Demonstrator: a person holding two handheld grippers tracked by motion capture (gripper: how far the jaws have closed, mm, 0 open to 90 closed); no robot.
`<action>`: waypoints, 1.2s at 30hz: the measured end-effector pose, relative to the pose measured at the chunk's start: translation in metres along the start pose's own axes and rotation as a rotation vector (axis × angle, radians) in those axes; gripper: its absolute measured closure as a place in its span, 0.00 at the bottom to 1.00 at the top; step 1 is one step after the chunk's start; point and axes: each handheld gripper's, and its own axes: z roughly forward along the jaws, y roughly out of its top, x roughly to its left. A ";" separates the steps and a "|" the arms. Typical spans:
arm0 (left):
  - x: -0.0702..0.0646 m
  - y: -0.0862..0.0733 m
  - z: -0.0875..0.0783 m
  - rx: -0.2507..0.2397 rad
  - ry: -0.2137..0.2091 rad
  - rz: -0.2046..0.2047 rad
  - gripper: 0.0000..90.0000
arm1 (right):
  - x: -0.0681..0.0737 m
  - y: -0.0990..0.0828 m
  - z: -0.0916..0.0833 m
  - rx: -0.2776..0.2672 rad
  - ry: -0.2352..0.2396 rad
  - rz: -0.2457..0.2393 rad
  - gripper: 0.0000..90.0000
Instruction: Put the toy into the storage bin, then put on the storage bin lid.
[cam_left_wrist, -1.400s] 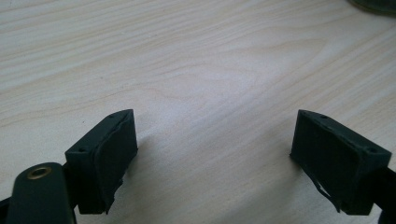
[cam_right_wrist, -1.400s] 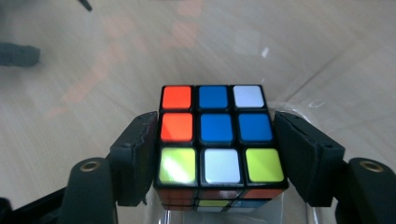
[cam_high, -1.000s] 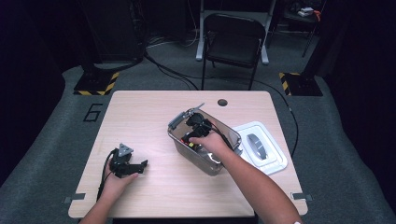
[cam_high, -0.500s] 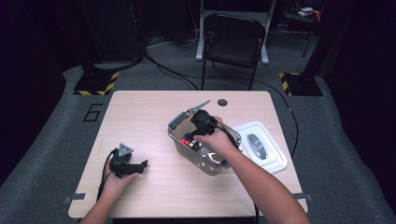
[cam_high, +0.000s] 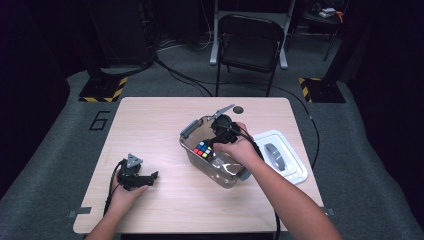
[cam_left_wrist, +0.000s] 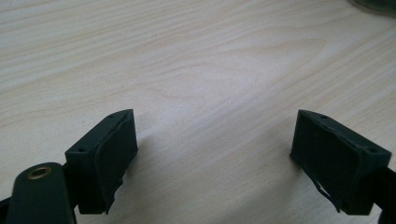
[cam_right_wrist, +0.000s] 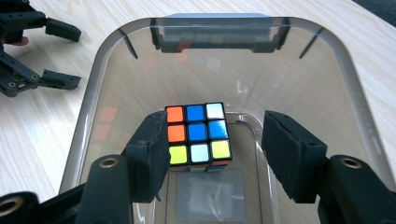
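Cube (cam_right_wrist: 198, 135) sits on the floor of a clear bin (cam_right_wrist: 88, 116), coloured face up, and in the high view it lies toward the bin's near-left side (cam_high: 202, 149). The right gripper (cam_right_wrist: 215, 154) hangs over the open bin, pointing down into it so that its fingers (cam_right_wrist: 289, 154) bracket the cube from either side. The fingers have just been closing and now stand at a middling gap, with the cube between them as the right gripper view shows it. A clear strip of bin floor shows between the cube and the right-hand finger, so there is no grip. The other finger overlaps the cube's edge, and it may be touching it or merely hanging above it; the angle does not settle that. The bin (cam_high: 227, 177) stands mid-tabletop, within the right hand's reach, with a white lid (cam_high: 295, 170) just beside it on the right, off and out of the way so the opening is free. The left gripper (cam_high: 150, 179) rests well apart on the tabletop (cam_high: 150, 120) near the person, its fingers (cam_left_wrist: 107, 154) spread wide over bare wood with nothing between them. It looks parked there to leave the bin to the other hand.
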 end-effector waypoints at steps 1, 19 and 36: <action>0.000 0.000 0.000 0.000 0.000 0.000 0.16 | -0.001 0.000 -0.001 -0.003 -0.001 -0.001 0.46; 0.000 0.000 0.000 0.000 0.000 0.000 0.16 | -0.015 -0.012 -0.038 -0.037 -0.002 0.038 0.45; 0.000 0.000 0.000 0.000 0.000 -0.001 0.16 | -0.025 -0.022 -0.070 -0.050 -0.042 0.033 0.40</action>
